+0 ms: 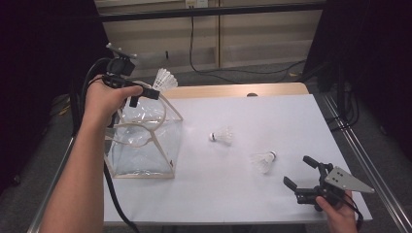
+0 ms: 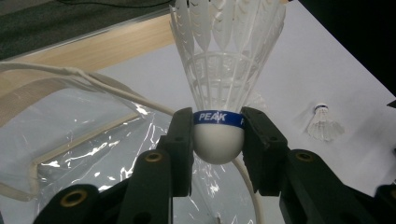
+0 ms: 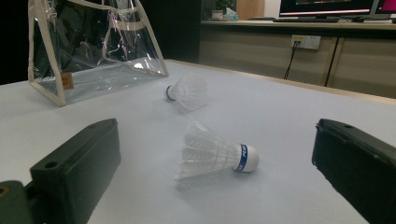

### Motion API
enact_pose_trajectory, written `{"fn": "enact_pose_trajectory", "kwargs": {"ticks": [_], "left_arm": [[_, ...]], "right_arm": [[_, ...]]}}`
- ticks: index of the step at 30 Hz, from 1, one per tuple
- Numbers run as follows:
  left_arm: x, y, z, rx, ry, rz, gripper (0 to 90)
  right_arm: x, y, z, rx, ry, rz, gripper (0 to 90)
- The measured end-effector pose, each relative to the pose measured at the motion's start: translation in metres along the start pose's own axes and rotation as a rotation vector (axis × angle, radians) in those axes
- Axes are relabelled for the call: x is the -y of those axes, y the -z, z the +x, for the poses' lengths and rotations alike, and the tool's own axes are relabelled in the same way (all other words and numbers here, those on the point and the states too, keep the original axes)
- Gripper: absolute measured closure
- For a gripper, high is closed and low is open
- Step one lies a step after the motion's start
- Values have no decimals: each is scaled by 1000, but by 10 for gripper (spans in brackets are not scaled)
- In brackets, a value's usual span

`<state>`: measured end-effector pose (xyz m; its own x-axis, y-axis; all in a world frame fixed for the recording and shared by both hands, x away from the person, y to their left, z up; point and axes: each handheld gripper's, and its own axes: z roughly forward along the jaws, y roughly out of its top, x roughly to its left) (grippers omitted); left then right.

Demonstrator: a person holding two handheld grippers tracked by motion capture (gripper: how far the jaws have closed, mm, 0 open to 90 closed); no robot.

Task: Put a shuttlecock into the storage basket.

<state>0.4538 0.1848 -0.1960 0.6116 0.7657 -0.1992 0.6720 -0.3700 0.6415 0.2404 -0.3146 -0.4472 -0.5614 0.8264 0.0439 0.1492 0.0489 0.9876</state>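
Note:
My left gripper (image 1: 145, 93) is shut on the white cork of a shuttlecock (image 2: 219, 140), its feathers (image 1: 164, 79) pointing up and away, above the mouth of a clear plastic bag (image 1: 145, 143) with cream trim at the table's left. In the left gripper view the jaws press both sides of the cork at its blue band. Two more shuttlecocks lie on the white table: one (image 1: 222, 136) in the middle, one (image 1: 265, 160) nearer the right. My right gripper (image 1: 302, 171) stands open low at the right front, with the nearer shuttlecock (image 3: 215, 152) lying ahead of its jaws.
The white tabletop (image 1: 272, 116) has a wooden strip (image 1: 233, 90) along its far edge. Dark curtains flank the table and cables run across the floor behind. The left gripper's cable (image 1: 112, 194) hangs past the front left edge.

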Motion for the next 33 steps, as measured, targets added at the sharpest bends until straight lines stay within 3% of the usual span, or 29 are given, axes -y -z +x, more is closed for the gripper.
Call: {"fn": "enact_pose_trajectory", "kwargs": {"ticks": [12,27,33], "left_arm": [[5,4,9,-31,18,-16,656],[5,1,12,-47,5,-9,656],[9,0,18,-56,21,-6,656]], "right_arm": [[0,0,0,1,6,-1,11],[0,0,-1,2,5,-4,11],[0,0,-1,1,5,-4,11]]}}
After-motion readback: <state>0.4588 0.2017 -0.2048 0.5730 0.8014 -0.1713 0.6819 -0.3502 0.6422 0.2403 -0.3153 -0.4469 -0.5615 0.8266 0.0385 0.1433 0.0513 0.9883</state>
